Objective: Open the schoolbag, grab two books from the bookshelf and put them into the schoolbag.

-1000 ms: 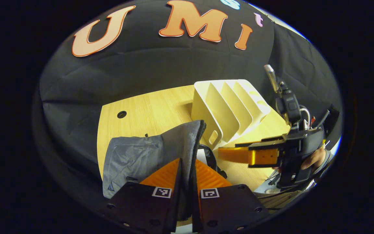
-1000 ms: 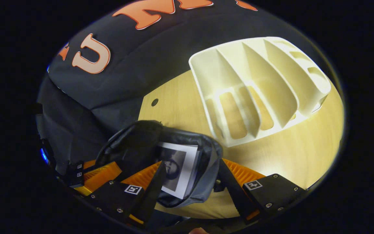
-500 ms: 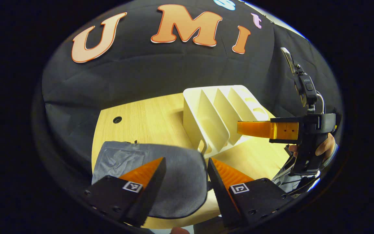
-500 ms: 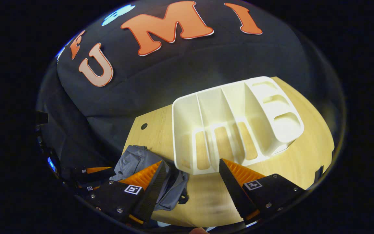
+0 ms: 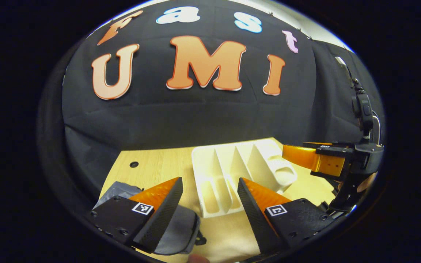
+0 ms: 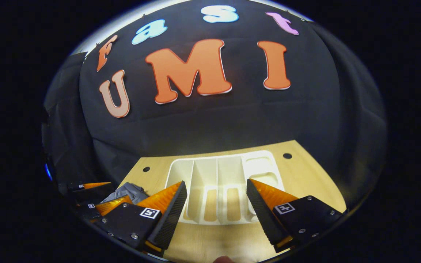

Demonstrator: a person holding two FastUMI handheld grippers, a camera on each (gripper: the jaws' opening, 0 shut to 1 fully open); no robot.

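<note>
Judging from how things lie now, the task looks at or very near its end. The landmark is the white bookshelf [image 5: 238,175], a slotted rack standing on the wooden table [image 6: 305,179] in front of the booth's dark wall. Every slot that can be seen in either view holds nothing, so no book remains on it to be fetched, as far as these angles reach. The grey schoolbag [image 5: 175,230] lies on the table just to the left of the bookshelf and nearer the person; in the left gripper view it sits low, partly behind that gripper's own near finger, and in the right gripper view it [image 6: 128,191] shows as a crumpled grey heap to the left of the rack. Its mouth and its inside cannot be made out, so whether both books are inside is a guess from the bare rack, not something seen. The left gripper [image 5: 210,210] hangs in front of the bookshelf with its jaws spread wide and nothing between them. The right gripper [image 6: 216,210] is likewise held before the rack, jaws parted and bare; it also shows in the left gripper view, to the right of the bookshelf, gripped by a hand [image 5: 364,182]. Neither touches the bag or the rack. Nothing seems left to do.
</note>
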